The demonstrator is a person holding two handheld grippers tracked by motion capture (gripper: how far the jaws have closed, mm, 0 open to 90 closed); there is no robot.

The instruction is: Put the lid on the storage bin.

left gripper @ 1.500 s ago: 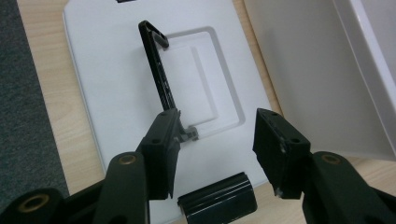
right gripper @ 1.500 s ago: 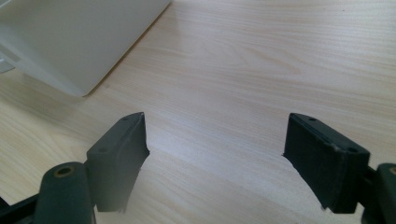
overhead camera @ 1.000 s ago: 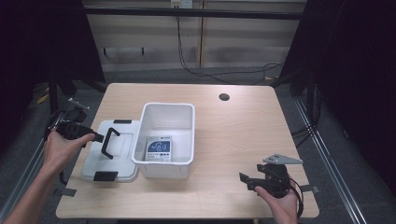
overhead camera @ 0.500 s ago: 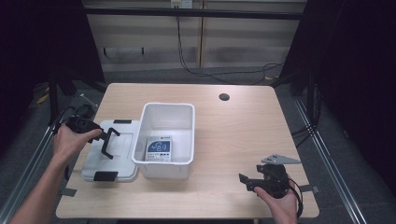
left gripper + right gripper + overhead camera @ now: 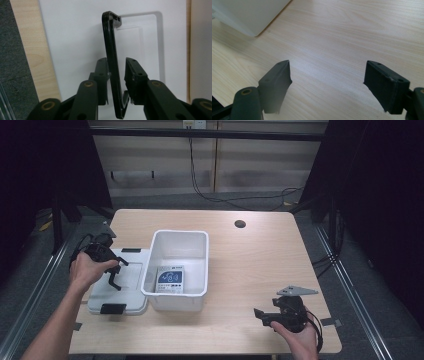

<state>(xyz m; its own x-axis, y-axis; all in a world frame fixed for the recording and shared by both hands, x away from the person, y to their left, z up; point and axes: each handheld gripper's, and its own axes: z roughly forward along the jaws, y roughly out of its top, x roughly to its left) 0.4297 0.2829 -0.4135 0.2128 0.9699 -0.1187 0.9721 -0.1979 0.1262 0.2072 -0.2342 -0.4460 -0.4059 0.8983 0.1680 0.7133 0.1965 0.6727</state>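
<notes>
A white lid (image 5: 131, 279) with black clips lies flat at the table's left, beside a white bin (image 5: 197, 247). A printed card (image 5: 169, 280) lies on the bin's floor. My left gripper (image 5: 115, 271) reaches over the lid from the left. In the left gripper view its jaws (image 5: 116, 60) stand narrow around the lid's black handle (image 5: 110, 40), which stands up edge-on and touches both pads. My right gripper (image 5: 261, 314) rests low near the front right edge. Seen in its own view, the right gripper (image 5: 327, 72) is wide open over bare wood, with a corner of the bin (image 5: 249, 15) ahead.
The wooden table (image 5: 260, 260) has a dark round cable hole (image 5: 240, 224) at the back right. Dark floor and metal rails flank the table on both sides. Black cables hang against the back wall.
My left hand and gripper have moved right, farther over the lid toward the bin, and now sit around the handle. The right gripper has barely shifted.
</notes>
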